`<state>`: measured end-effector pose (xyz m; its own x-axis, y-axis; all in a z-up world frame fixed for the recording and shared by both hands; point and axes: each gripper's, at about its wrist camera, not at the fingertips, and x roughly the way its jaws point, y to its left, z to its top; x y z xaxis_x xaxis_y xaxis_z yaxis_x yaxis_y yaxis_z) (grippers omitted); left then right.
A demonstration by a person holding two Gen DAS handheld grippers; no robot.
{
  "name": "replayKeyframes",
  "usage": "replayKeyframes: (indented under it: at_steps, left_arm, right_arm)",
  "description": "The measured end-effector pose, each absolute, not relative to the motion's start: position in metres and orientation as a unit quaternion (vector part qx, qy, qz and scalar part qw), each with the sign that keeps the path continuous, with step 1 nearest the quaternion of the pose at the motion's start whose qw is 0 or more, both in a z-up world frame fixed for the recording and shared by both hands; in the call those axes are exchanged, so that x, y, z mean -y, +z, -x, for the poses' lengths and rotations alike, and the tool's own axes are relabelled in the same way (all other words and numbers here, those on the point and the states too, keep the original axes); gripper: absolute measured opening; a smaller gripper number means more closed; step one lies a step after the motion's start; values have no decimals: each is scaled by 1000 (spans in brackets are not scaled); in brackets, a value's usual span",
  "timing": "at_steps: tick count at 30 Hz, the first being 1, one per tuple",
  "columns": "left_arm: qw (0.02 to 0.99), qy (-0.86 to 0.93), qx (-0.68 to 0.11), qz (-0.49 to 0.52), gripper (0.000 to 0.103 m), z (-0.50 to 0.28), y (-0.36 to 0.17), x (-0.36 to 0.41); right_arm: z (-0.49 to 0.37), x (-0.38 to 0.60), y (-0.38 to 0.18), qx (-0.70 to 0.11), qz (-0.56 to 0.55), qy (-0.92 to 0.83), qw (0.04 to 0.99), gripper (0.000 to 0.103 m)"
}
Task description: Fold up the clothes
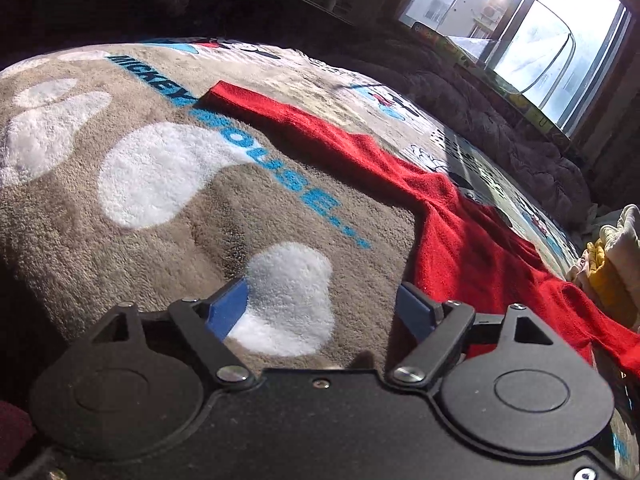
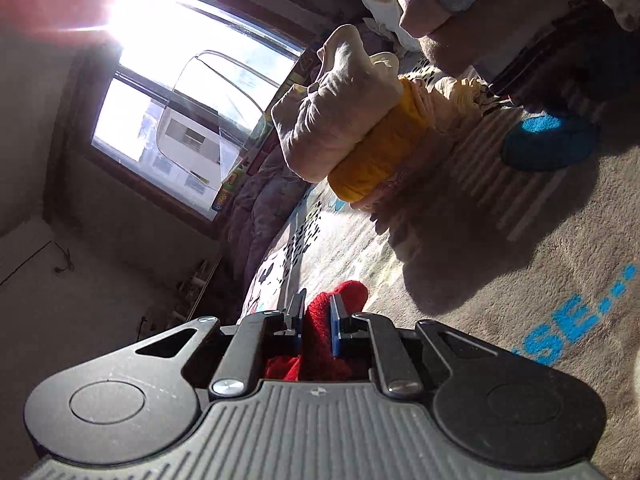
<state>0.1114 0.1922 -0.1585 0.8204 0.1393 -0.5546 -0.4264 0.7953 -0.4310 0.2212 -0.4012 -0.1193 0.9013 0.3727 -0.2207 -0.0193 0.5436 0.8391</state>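
The red garment [image 1: 460, 216] lies spread on the grey blanket [image 1: 120, 240], its long sleeve running away up-left and its body off to the right of the left gripper [image 1: 320, 308], whose jaws stand wide with only blanket between them; the right gripper [image 2: 316, 320] is the nearer, clamped on a bunch of the red cloth

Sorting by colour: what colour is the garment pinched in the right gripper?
Red; clearest in the left wrist view, spread across the blanket.
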Motion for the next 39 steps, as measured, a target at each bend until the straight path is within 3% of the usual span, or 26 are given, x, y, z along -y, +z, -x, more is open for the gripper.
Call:
replayKeyframes:
  at_steps: [6, 9, 11, 13, 14, 17, 18, 19, 20, 23, 25, 27, 29, 32, 36, 39]
  left_arm:
    - [913, 151, -258, 277, 85, -113, -159, -192]
    - [914, 146, -258, 279, 86, -112, -159, -194]
    - [914, 145, -258, 277, 86, -112, -160, -194]
    - [915, 147, -259, 271, 86, -113, -159, -192]
    - [916, 149, -260, 266, 87, -113, -159, -190]
    - [917, 150, -261, 261, 89, -115, -160, -188]
    - [917, 150, -262, 259, 90, -116, -160, -187]
    - [918, 150, -262, 258, 90, -116, -160, -187]
    - [917, 149, -263, 260, 90, -116, -159, -187]
    - [914, 137, -263, 277, 90, -112, -157, -191]
    - [911, 127, -262, 292, 90, -108, -156, -194]
    - [908, 118, -261, 305, 90, -105, -156, -197]
    - [905, 109, -261, 317, 90, -102, -155, -198]
    - [901, 92, -261, 335, 90, -98, -155, -198]
    - [891, 63, -255, 370, 90, -97, -157, -198]
    - [881, 37, -248, 401, 89, -96, -159, -198]
  right_arm:
    - [-265, 438, -123, -237, -362, 15, 901, 13]
    - [-263, 452, -152, -276, -391, -11, 878, 18]
    - [-251, 448, -165, -286, -400, -15, 871, 33]
    - [-243, 437, -180, -301, -409, -17, 861, 72]
    - [-240, 432, -189, -310, -412, -18, 856, 75]
    - [-232, 411, -198, -303, -376, -21, 875, 69]
    - [-233, 406, -199, -308, -371, -7, 876, 51]
    - [-236, 402, -200, -317, -370, 12, 873, 13]
    - [-237, 399, -197, -318, -360, 18, 877, 11]
    - [-238, 404, -173, -280, -329, -18, 902, 11]
    - [-243, 412, -164, -279, -333, -58, 899, 21]
    - [-238, 405, -158, -272, -314, -59, 907, 23]
    - [-225, 390, -152, -257, -294, -47, 919, 37]
    - [-204, 361, -155, -246, -319, 37, 914, 39]
    - [-199, 298, -179, -301, -356, 183, 866, 64]
    - [-207, 255, -200, -337, -345, 242, 842, 69]
